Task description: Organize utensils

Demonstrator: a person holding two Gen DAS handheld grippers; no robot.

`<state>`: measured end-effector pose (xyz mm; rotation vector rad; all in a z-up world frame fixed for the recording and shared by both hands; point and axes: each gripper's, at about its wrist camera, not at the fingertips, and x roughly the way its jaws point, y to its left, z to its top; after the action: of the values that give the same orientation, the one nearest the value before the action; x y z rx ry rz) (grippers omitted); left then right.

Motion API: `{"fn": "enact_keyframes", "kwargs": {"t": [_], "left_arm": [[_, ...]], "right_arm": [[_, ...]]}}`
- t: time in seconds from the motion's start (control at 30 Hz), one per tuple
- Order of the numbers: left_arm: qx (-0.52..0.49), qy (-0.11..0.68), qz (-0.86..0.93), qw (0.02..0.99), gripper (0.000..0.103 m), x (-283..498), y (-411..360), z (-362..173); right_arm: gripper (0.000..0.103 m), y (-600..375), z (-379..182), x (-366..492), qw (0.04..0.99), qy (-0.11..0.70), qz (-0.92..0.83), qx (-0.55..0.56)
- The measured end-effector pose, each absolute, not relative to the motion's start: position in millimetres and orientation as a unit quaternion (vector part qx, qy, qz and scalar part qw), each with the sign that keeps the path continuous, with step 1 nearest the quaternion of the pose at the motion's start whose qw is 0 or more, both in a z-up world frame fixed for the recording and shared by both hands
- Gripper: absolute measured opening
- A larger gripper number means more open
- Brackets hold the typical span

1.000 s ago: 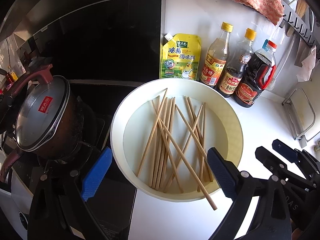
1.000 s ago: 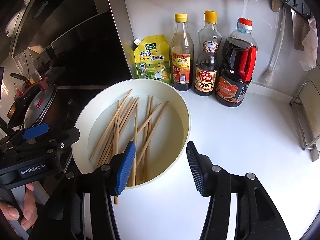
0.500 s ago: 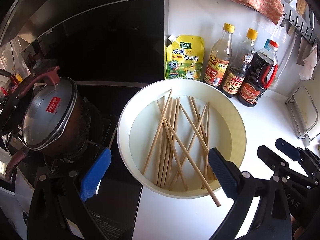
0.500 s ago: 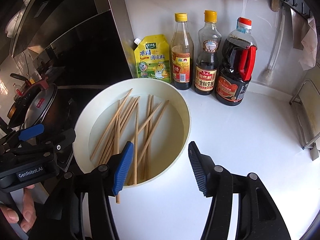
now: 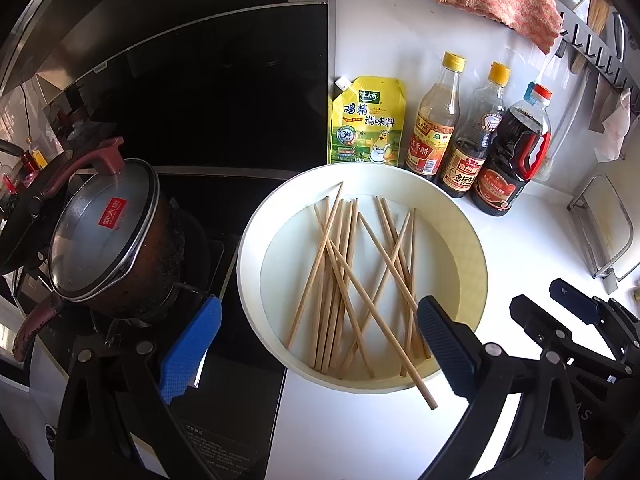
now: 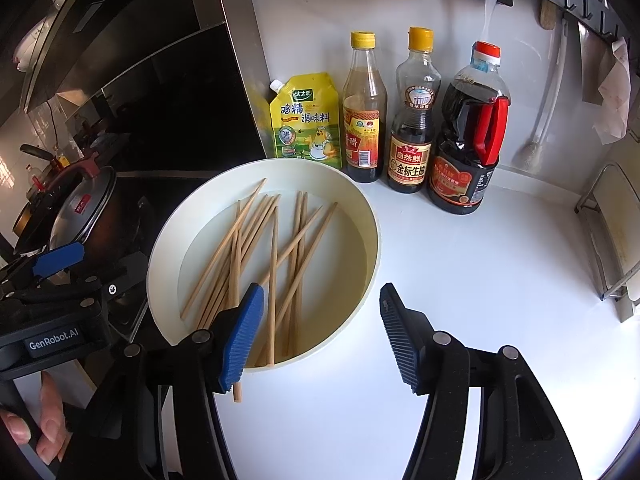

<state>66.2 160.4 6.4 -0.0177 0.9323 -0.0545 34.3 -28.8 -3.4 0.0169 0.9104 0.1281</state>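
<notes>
Several wooden chopsticks (image 5: 352,272) lie crossed in a round white basin (image 5: 472,240) on the white counter; one sticks out over the near rim. The same chopsticks (image 6: 272,252) and basin (image 6: 372,216) show in the right wrist view. My left gripper (image 5: 316,344) is open and empty, hovering over the basin's near rim. My right gripper (image 6: 320,336) is open and empty, above the basin's near right rim. The right gripper also shows at the lower right of the left wrist view (image 5: 568,300), and the left gripper at the left of the right wrist view (image 6: 60,276).
A yellow seasoning pouch (image 5: 366,122) and three sauce bottles (image 5: 478,140) stand against the back wall. A lidded pot (image 5: 100,224) sits on the black stove to the left. A wire rack (image 5: 604,232) stands at the right. A cloth (image 5: 496,0) hangs above.
Both grippers have drifted slightly; the basin appears a little further right in the left wrist view. The jaws stay open and the chopsticks have not moved.
</notes>
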Motion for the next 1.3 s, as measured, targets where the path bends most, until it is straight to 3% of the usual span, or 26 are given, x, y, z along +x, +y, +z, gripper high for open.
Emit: {"fn": "enact_keyframes", "kwargs": {"t": [1.3], "left_arm": [[-0.005,0.451,-0.034,0.892,0.097,63.5,160.6,7.4]], "right_arm": [[0.058,-25.1,-0.9,25.0,0.900,0.432,0.065,-0.005]]}}
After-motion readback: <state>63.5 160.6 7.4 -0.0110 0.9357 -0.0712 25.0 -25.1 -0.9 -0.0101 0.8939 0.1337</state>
